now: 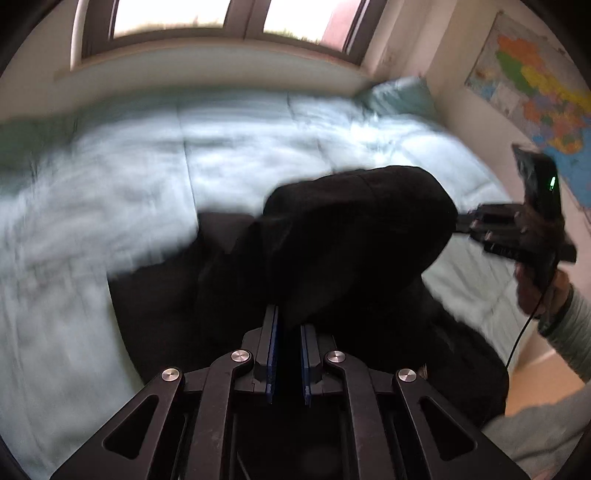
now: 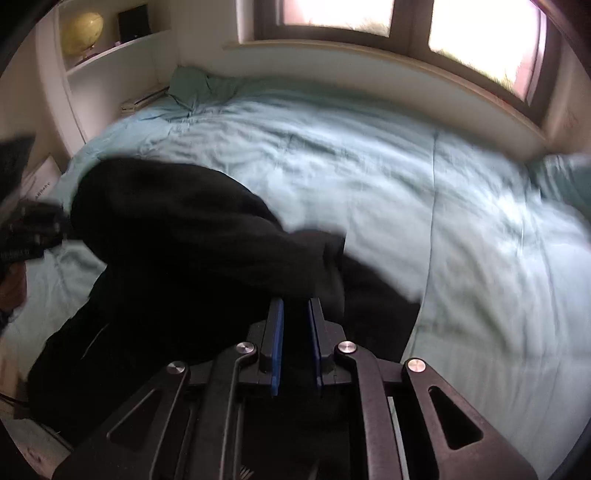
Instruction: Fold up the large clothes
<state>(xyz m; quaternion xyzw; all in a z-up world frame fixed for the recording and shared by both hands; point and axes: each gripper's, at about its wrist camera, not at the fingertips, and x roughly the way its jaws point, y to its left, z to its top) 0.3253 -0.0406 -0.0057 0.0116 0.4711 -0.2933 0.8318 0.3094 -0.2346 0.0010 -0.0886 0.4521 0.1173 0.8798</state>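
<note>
My left tongs [image 1: 290, 334] and right tongs [image 2: 296, 325] both point steeply down, each clamped on black cloth [image 1: 354, 221].

One large black fabric garment [image 1: 354, 229] lies on one bed covered with a pale blue-green quilt [image 2: 369, 166]. Two black two-finger grippers show, the left gripper [image 1: 290, 321] and the right gripper [image 2: 297, 314]. There is one colourful wall map [image 1: 535, 85], one yellowish globe [image 2: 82, 27] and two green pillows [image 2: 188, 83].

Black garment [image 1: 354, 236] in left claw [image 1: 291, 321]

Black garment [image 1: 354, 229], large, matte. Top edge raised in a rounded hump; lower part draped on bed [image 2: 369, 166].
</note>
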